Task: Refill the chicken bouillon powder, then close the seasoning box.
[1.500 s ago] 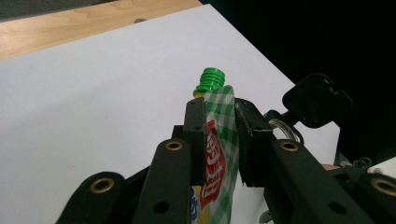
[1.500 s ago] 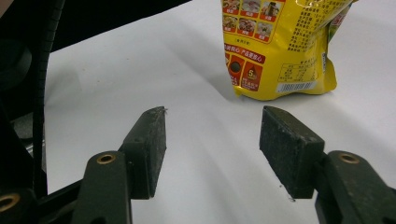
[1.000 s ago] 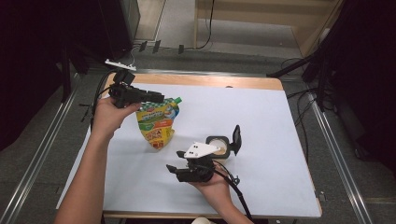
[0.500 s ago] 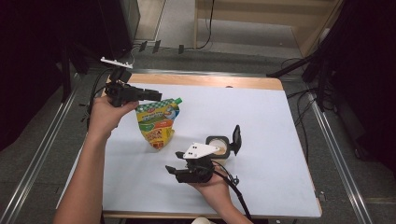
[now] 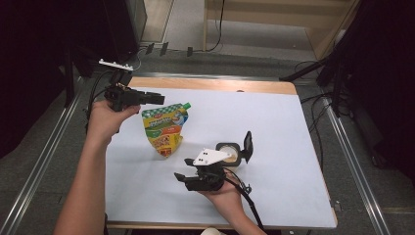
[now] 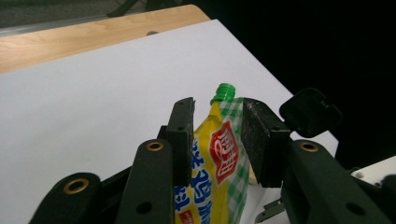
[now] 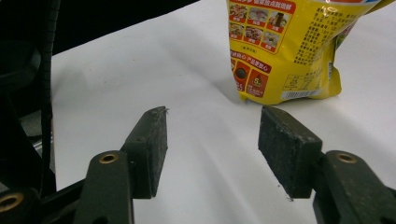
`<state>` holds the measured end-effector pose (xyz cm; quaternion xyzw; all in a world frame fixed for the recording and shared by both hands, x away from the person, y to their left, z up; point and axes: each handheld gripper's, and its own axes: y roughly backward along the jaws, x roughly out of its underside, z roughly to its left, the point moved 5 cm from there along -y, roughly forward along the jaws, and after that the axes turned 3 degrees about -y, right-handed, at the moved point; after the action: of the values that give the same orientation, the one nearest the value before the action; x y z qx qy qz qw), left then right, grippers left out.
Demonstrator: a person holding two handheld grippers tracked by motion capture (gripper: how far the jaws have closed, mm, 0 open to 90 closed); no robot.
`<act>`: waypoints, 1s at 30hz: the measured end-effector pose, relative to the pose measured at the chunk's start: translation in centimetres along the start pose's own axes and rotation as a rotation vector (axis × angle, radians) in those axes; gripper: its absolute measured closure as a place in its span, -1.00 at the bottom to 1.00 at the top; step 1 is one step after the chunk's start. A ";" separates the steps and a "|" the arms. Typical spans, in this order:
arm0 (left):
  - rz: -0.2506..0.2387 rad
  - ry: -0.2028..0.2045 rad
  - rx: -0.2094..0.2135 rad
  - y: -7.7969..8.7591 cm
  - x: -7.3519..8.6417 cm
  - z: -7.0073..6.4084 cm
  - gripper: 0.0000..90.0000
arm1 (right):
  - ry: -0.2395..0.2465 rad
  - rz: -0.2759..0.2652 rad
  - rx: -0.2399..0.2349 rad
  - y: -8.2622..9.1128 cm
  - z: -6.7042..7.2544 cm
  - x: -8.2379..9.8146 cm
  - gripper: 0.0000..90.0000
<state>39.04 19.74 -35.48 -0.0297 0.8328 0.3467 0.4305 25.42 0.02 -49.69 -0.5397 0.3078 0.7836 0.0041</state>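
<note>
Pouch beside left tongs, untouched

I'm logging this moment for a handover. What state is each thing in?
Yellow spout pouch: lying flat, green cap on.
Small black case: open, lid raised.
Left gripper: open, hovering by the pouch top, not gripping it.
Right gripper: open, nothing between its fingers.
White table: bears the pouch and case.

light: bright, even on white table sheet, surroundings dark | shadows: soft, beside pouch | glare: none | blur: near jaws soft in gripper views | high view: grainy
</note>
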 end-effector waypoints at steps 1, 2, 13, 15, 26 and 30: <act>-0.002 0.005 0.003 0.1 0.0 0.1 0.45 | -0.005 0.001 -0.003 0.1 0.0 0.0 0.00; -0.006 0.008 0.002 0.2 0.0 0.2 0.44 | -0.009 -0.001 -0.006 0.2 0.0 -0.1 0.00; -0.022 0.038 0.024 0.5 1.0 1.9 0.19 | -0.019 0.009 -0.007 1.3 -0.2 -0.9 0.04; -0.023 0.043 0.013 0.5 1.2 2.1 0.18 | -0.021 0.013 -0.006 1.5 -0.4 -0.9 0.05; -0.035 0.065 -0.050 -0.1 1.7 3.0 0.09 | -0.034 -0.003 -0.001 2.9 -1.1 -1.8 0.11; -0.030 0.060 -0.052 -0.2 1.9 3.2 0.09 | -0.040 -0.007 -0.002 3.4 -1.4 -2.1 0.11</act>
<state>40.18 21.98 -38.25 -0.0637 0.8356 0.3607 0.4094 26.36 -2.74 -46.66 -0.5252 0.3048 0.7944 0.0125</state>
